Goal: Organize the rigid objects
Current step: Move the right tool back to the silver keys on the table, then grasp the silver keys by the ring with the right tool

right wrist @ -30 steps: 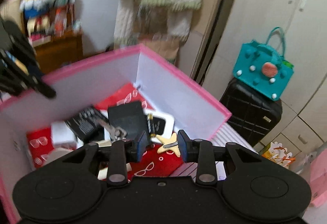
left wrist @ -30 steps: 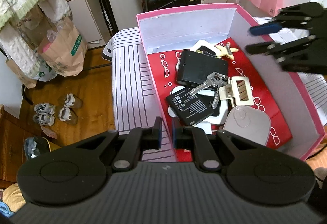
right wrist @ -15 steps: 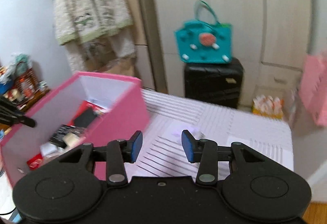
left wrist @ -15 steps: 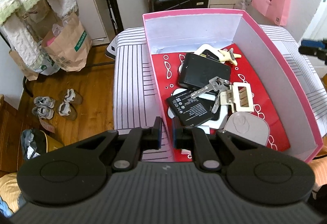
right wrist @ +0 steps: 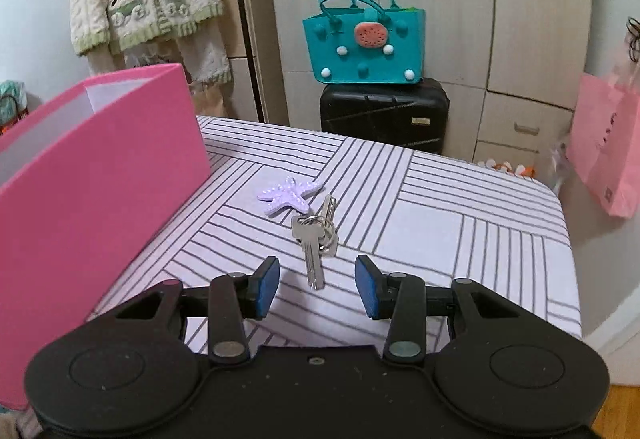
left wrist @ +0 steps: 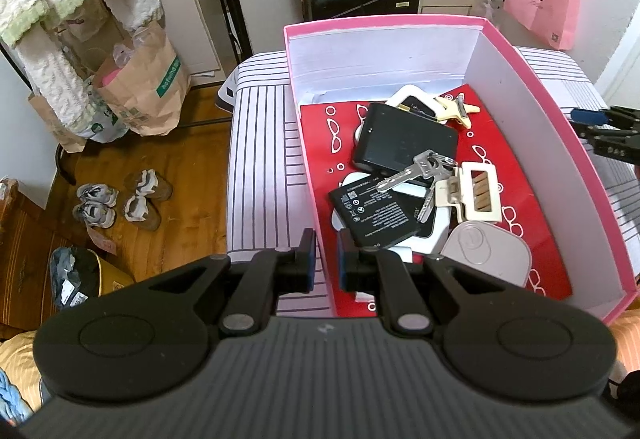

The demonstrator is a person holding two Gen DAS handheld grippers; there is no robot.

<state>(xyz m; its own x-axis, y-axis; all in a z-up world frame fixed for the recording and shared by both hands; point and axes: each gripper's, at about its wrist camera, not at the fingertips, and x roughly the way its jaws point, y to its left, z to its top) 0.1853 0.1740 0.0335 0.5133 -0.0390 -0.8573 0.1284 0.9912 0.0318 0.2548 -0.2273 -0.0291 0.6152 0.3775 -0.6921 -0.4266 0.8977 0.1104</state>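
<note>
A pink box [left wrist: 540, 87] with a red patterned floor stands on the striped tablecloth [left wrist: 260, 159]. It holds a black device [left wrist: 404, 141], a key bunch [left wrist: 424, 167], a black battery [left wrist: 372, 209], a cream clip [left wrist: 474, 191], a yellowish star clip [left wrist: 456, 109] and a pale rounded case [left wrist: 486, 255]. My left gripper [left wrist: 323, 259] is shut on the box's left wall near the front corner. To the right of the box [right wrist: 100, 179], a second key bunch [right wrist: 316, 235] and a lilac starfish [right wrist: 290, 195] lie on the cloth. My right gripper [right wrist: 317, 287] hovers open just before those keys, and its tips [left wrist: 588, 125] show beyond the box's right wall.
A teal bag [right wrist: 364, 47] sits on a black suitcase [right wrist: 384, 115] behind the table, against cupboards. A pink bag [right wrist: 604, 151] hangs at the right. Paper bags [left wrist: 140, 87] and shoes [left wrist: 120, 199] lie on the wooden floor on the left. The cloth's right edge [right wrist: 568, 239] drops off.
My right gripper left the space over the box, swung to its right side and sank towards the cloth, with its jaws a bit wider. The left gripper and the box stayed put.
</note>
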